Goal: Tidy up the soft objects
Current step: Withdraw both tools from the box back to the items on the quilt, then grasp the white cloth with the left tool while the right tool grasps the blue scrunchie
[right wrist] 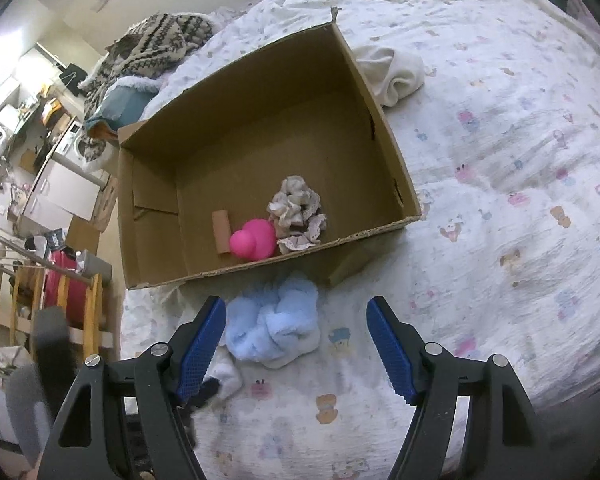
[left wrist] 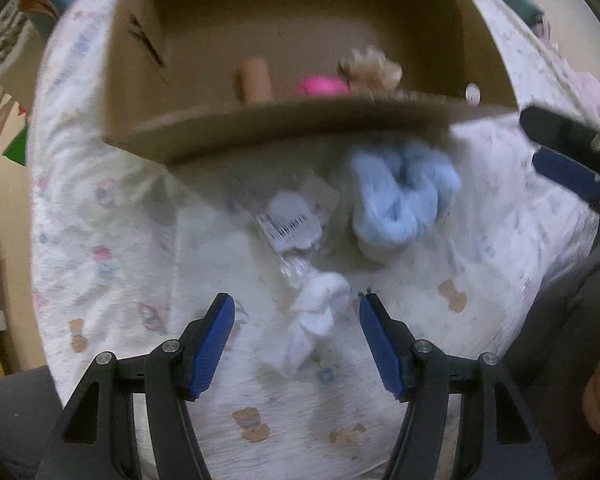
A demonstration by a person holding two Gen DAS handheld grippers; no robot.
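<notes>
An open cardboard box [right wrist: 380,120] [left wrist: 260,128] stands on the bed. Inside lie a pink rounded toy [right wrist: 254,239] [left wrist: 320,86], a beige frilly scrunchie [right wrist: 298,210] [left wrist: 374,68] and a tan cylinder [right wrist: 221,236] [left wrist: 254,80]. A fluffy light-blue piece [right wrist: 272,326] [left wrist: 400,196] lies just in front of the box. A white knotted sock [left wrist: 316,320] [right wrist: 226,376] and a clear packet with a barcode label [left wrist: 292,220] lie nearby. My left gripper [left wrist: 296,340] is open around the white sock. My right gripper [right wrist: 296,344] is open just short of the blue piece.
The bed sheet [right wrist: 500,200] is white with small cartoon prints. A cream cloth [right wrist: 392,72] lies beyond the box. A patterned knit blanket [right wrist: 156,44] is piled at the bed's far end. A wooden rail [right wrist: 60,300] and room clutter are to the left.
</notes>
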